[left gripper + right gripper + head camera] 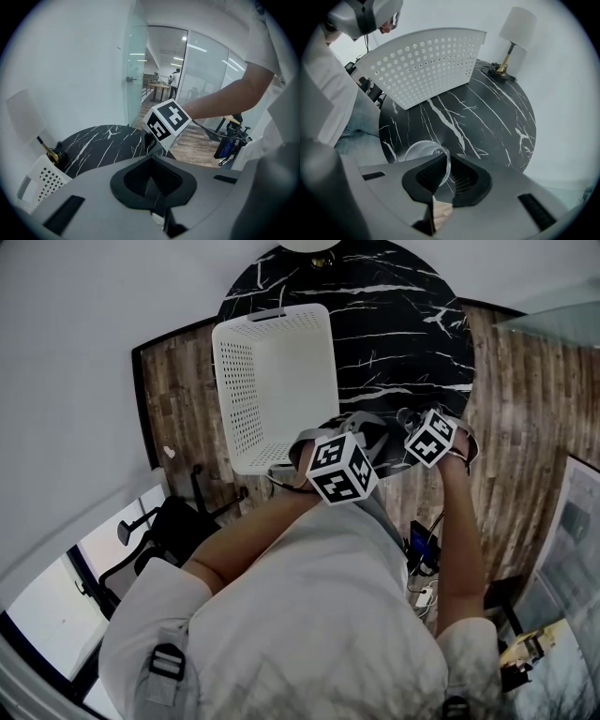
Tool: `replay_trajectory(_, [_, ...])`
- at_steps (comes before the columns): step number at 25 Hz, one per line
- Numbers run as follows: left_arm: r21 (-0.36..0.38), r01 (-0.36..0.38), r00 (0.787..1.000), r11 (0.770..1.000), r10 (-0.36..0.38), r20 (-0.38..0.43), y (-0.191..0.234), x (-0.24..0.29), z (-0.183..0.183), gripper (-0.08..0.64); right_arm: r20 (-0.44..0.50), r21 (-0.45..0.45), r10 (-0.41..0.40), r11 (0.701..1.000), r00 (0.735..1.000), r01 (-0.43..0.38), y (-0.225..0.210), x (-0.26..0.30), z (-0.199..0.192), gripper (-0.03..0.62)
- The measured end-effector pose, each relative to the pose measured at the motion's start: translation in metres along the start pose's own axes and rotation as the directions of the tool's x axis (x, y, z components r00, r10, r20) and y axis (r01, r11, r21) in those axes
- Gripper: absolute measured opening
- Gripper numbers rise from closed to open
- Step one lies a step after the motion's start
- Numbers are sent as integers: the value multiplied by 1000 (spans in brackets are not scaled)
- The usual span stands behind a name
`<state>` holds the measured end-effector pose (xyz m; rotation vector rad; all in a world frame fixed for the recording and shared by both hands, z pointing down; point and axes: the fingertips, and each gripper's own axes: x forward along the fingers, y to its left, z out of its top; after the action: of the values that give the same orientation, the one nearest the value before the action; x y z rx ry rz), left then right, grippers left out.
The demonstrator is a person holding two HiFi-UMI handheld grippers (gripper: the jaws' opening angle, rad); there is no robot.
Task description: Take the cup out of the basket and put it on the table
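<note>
Closest to the head camera is the person's white shirt (pixel 281 615), with both bare forearms reaching forward to the two tools.

The right claw (pixel 443 161) (pixel 412 416) pinches the wall of a clear glass cup (pixel 425 153) at its rim. One pad sits inside the cup and the other outside. The cup is out of the white perforated plastic basket (pixel 431 65) (pixel 239 381), well to that basket's right. It is over the near edge of the round black marble surface with white veins (pixel 487 117) (pixel 394 324). Whether its base touches the surface cannot be told, and the head view hides it under the tool.

The left claw (pixel 151 161) (pixel 352 423) is pressed together with nothing between its pads. It sits just beside the basket's near right corner. Past it, its own camera shows the right tool's black-and-white marker cube (pixel 168 124).

The basket stands upright on the left part of the surface, with its near end overhanging the rim. No object shows inside it. Beyond the basket's far end stands a small table lamp with a white shade and brass stem (pixel 516 23). A brown wood-plank floor (pixel 525 381) lies around and below the surface.
</note>
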<state>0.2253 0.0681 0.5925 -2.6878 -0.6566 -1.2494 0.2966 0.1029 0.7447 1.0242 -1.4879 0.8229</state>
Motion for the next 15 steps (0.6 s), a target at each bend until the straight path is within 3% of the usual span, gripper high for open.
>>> replay_trajectory(15, [12,-29,999,1000,29,31,-6,-19,5,6,24,13,-26,1000,999,25,0,-31,4,25])
